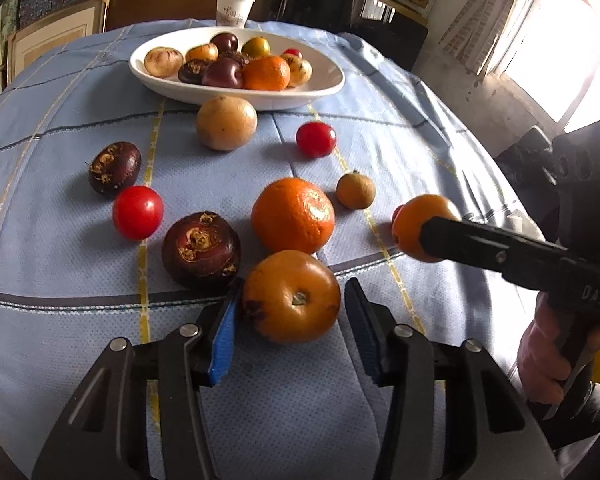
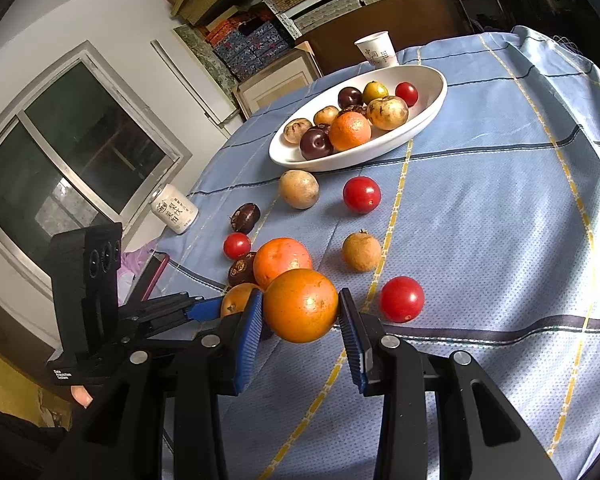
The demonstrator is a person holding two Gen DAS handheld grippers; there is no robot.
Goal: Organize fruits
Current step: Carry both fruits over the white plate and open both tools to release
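The table (image 1: 400,128) wears a blue checked cloth, loose fruit scattered over it because sorting is only partly done, I judge. The white bowl (image 1: 320,92) at the far side already holds about ten pieces: oranges, dark plums, pale ones, a cherry tomato. My right gripper (image 2: 300,308) is clenched on an orange (image 2: 300,304), lifted clear for the bowl. My left gripper (image 1: 290,306) straddles a persimmon-like fruit (image 1: 292,296) on the cloth (one pad touching, the other just off), not yet gripping.
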